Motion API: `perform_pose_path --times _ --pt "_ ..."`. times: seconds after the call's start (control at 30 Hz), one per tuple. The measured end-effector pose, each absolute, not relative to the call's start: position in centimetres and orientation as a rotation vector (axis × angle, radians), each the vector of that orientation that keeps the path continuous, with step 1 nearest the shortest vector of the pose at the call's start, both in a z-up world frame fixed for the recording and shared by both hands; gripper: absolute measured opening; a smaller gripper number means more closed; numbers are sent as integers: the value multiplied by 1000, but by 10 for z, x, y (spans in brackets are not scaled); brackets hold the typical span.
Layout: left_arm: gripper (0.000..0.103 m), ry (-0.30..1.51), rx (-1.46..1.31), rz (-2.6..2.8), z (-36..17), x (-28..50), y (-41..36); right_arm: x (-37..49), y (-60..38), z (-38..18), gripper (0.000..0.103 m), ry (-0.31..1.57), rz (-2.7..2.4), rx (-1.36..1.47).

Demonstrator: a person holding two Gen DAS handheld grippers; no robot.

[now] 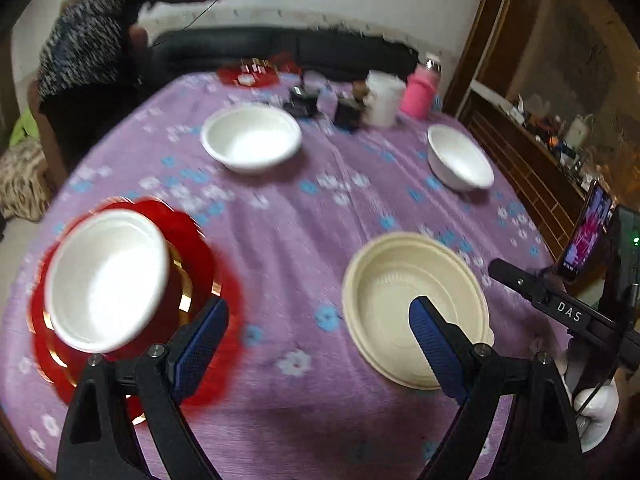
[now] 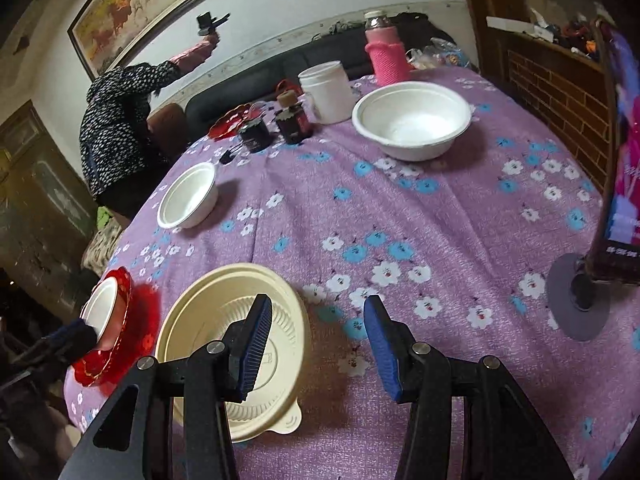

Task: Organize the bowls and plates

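Note:
A white bowl (image 1: pixel 106 280) sits on a red gold-rimmed plate (image 1: pixel 200 256) at the near left of the table; they also show in the right wrist view (image 2: pixel 100 304). A cream plate (image 1: pixel 396 280) lies at the near right, and in the right wrist view (image 2: pixel 200 308). Two more white bowls stand farther back: one centre (image 1: pixel 251 136), one right (image 1: pixel 460 158). My left gripper (image 1: pixel 318 320) is open and empty above the cloth between the red plate and the cream plate. My right gripper (image 2: pixel 318 320) is open and empty, its left finger over the cream plate.
The round table has a purple flowered cloth (image 1: pixel 304 208). At its far side stand a white jar (image 1: pixel 384 98), a pink-sleeved bottle (image 1: pixel 420 92), two dark jars (image 2: pixel 276 126) and another red plate (image 1: pixel 250 72). A phone on a stand (image 2: pixel 616 208) is at the right. A person (image 1: pixel 104 40) stands behind.

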State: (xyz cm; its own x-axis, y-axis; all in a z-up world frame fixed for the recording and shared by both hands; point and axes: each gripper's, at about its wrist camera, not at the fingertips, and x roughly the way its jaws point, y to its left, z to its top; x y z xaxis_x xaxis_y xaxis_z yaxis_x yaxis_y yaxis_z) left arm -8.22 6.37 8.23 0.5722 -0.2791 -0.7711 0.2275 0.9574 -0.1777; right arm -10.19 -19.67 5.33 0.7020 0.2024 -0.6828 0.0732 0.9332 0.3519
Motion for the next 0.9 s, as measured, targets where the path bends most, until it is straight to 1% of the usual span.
perform_pose_path --times 0.17,0.5,0.57,0.63,0.67,0.7,0.73,0.8,0.83,0.9 --pt "91 996 -23 -295 53 -66 36 -94 -188 33 52 856 138 399" --pt "90 1086 -5 -309 24 -46 15 -92 -179 12 52 904 168 411" --pt "81 1103 -13 -314 19 -43 14 -93 -179 9 52 909 171 416" --pt "61 1121 -17 -317 15 -41 14 -91 -179 6 52 916 175 418" --pt "58 1115 -6 -311 15 -40 13 -91 -177 5 51 919 176 418" --pt "53 1109 -1 -310 14 -41 12 -90 -176 5 49 921 177 417" --pt "50 1113 -4 -314 14 -40 12 -90 -176 4 48 924 176 417" --pt "42 1111 -11 -314 14 -40 14 -90 -175 2 40 930 175 424" --pt "41 1112 -14 -315 14 -40 14 -89 -175 2 37 934 175 426" --pt "41 1111 -23 -315 15 -41 15 -89 -174 0 26 942 175 426"
